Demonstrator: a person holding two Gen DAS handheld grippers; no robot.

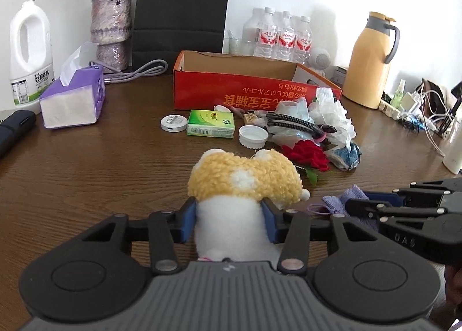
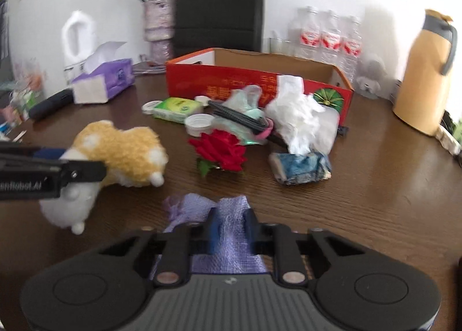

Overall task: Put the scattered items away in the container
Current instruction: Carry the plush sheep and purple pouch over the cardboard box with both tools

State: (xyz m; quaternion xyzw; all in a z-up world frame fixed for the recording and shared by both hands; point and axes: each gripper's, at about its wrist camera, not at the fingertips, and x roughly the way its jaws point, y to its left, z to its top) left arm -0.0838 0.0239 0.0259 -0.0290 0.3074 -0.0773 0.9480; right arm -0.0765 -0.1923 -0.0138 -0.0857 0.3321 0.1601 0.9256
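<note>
The left tool is clenched on the plush; the right tool grips the purple cloth, both low over the table. Ahead lies the clutter, with the rose nearest. Beyond it stands the red box; a low carry risks sweeping clutter aside or snagging the box's near wall.

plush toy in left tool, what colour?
Yellow top, white underside, white spots; clearest in left wrist view.
</note>
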